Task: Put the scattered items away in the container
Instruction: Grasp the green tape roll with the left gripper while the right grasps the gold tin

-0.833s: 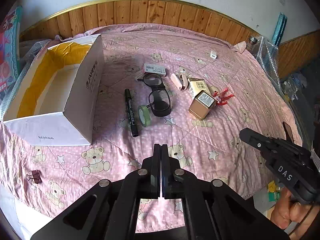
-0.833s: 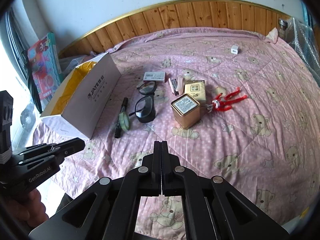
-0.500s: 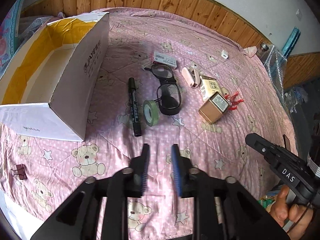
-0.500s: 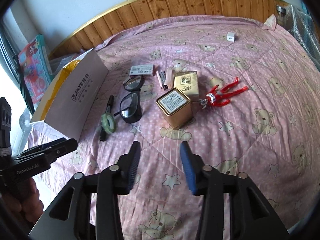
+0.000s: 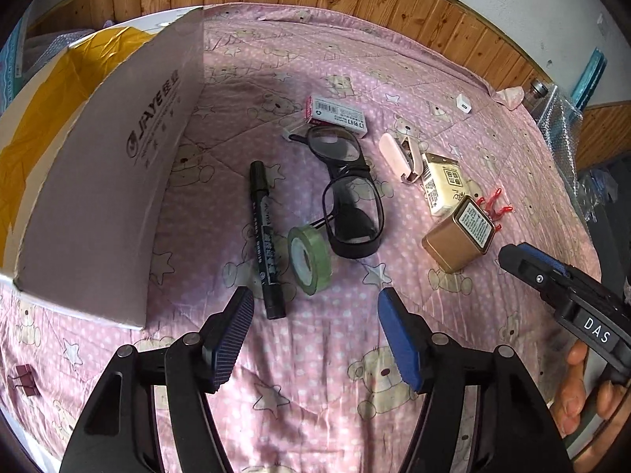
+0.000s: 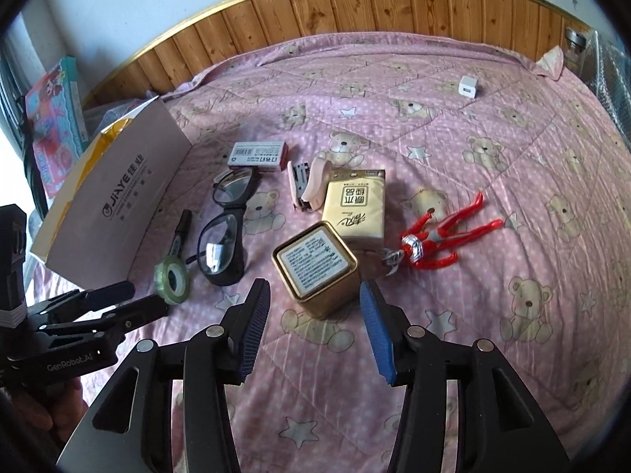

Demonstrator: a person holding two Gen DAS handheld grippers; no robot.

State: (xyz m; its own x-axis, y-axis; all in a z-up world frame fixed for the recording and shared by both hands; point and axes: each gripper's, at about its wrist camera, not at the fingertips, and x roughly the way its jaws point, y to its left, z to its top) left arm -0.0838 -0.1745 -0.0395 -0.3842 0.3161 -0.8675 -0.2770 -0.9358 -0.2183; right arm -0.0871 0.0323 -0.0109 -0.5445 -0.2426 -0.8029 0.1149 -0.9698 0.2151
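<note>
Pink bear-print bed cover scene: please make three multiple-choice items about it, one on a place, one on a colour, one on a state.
1. The green tape roll lies between the black marker pen and:
A. the black-framed glasses
B. a red toy figure
C. a white charger

2. The square metal tin is:
A. blue
B. gold
C. silver

3. The right gripper is:
A. shut on the tin
B. shut, empty
C. open, empty

Answers: 1 A, pen on one side, glasses on the other. 2 B, its walls look golden. 3 C, both fingers stand apart, nothing between them.
</note>
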